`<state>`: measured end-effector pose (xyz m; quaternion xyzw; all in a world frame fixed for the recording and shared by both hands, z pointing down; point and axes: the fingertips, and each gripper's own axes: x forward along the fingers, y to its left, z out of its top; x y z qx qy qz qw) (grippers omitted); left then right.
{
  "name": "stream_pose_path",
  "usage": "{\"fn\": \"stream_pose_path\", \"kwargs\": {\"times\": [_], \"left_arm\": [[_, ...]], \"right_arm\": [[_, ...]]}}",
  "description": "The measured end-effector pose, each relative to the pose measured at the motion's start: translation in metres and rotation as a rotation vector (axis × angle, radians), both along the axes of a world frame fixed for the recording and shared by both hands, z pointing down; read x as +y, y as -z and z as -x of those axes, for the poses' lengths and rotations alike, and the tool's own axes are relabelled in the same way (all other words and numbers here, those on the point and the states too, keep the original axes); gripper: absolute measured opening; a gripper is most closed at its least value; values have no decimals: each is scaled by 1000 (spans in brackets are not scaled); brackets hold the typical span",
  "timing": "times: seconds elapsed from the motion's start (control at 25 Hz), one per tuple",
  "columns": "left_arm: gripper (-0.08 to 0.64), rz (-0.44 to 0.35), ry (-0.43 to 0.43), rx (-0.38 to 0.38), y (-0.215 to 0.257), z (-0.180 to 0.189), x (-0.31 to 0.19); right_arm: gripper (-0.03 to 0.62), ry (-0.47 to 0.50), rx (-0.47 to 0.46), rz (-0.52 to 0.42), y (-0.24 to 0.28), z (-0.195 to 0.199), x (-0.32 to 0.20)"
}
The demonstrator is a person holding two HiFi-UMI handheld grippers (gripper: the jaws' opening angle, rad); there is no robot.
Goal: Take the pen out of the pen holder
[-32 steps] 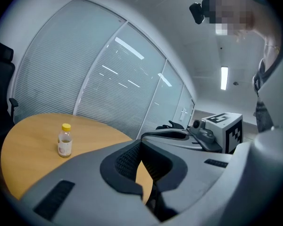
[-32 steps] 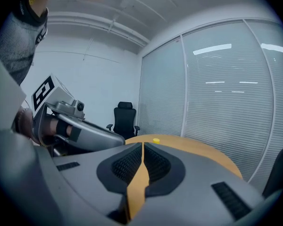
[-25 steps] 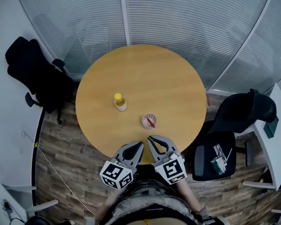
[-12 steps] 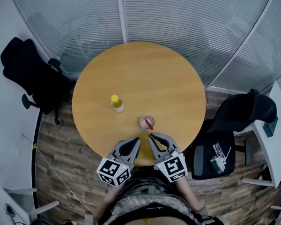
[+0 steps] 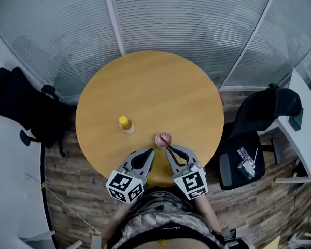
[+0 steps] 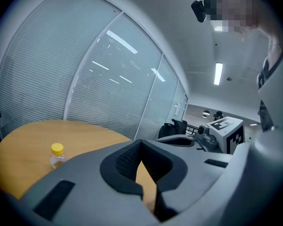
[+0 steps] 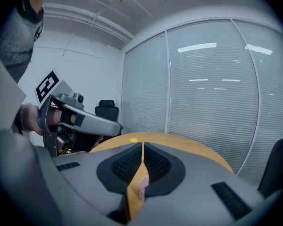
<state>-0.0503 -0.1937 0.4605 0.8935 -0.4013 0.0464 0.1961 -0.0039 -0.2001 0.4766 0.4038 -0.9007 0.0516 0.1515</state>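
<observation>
A small pink pen holder (image 5: 164, 139) stands on the round wooden table (image 5: 160, 87), near its front edge, with a red pen (image 5: 166, 137) leaning inside it. My right gripper (image 5: 169, 150) is shut and empty, its tips just in front of the holder. In the right gripper view the holder (image 7: 142, 185) shows as a pink sliver below the shut jaws (image 7: 142, 146). My left gripper (image 5: 149, 152) is also shut and empty, a little left of the holder, over the table's front edge. The holder is hidden in the left gripper view (image 6: 140, 143).
A small bottle with a yellow cap (image 5: 126, 124) stands left of the holder. Black office chairs sit at the left (image 5: 20, 105) and right (image 5: 259, 123) of the table. A white desk (image 5: 306, 128) is at the far right. Glass walls with blinds curve behind.
Both grippers have edged forward toward the table, and the right one's tips now sit close to the holder. The head view has shifted slightly. Both stay shut.
</observation>
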Motion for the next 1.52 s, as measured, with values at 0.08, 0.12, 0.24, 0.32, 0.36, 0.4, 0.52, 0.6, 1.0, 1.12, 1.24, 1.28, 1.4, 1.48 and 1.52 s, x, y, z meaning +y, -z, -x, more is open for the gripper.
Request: {"fn": "stream_pose_path", "kwargs": {"times": [0.08,0.12,0.24,0.32,0.36,0.4,0.52,0.6,1.0,1.12,1.24,1.28,1.4,1.48,1.52], "left_arm": [[5,1,-22,4,-1,0,-3],[5,3,-32,6,-1,0,-3],[5,14,-56,11,-3,0,0],[5,22,-69,15,-5,1,0],[5,27,-72,18,-6,3,1],[5,31,-74,22,-8,4,2],[5,44,-71,31,-11,8,5],[5,54,-63,33,-14,13,6],[5,79,-14,16,-23,35,7],[5,91,-2,13,-27,40,9],[5,103,7,15,-30,47,10],[5,106,9,15,-31,48,10],[5,112,9,10,-33,51,10],[5,112,9,10,-33,51,9],[5,112,8,10,-34,51,8]], "right_arm": [[28,-15,4,1,-1,2,-3],[28,-21,6,2,-1,3,-4],[28,-40,17,9,-5,4,-5],[28,-55,24,12,-7,6,-8],[28,-64,28,14,-9,6,-9],[28,-71,36,16,-11,6,-10],[28,-89,77,17,-20,3,-13],[28,-101,105,24,-28,0,-16],[28,-135,145,120,-79,-12,-22],[28,-136,154,150,-97,-14,-24],[28,-135,179,175,-114,-13,-26],[28,-136,186,184,-119,-14,-26],[28,-140,200,207,-133,-16,-26],[28,-137,208,220,-139,-17,-26],[28,-131,210,224,-142,-17,-26]]}}
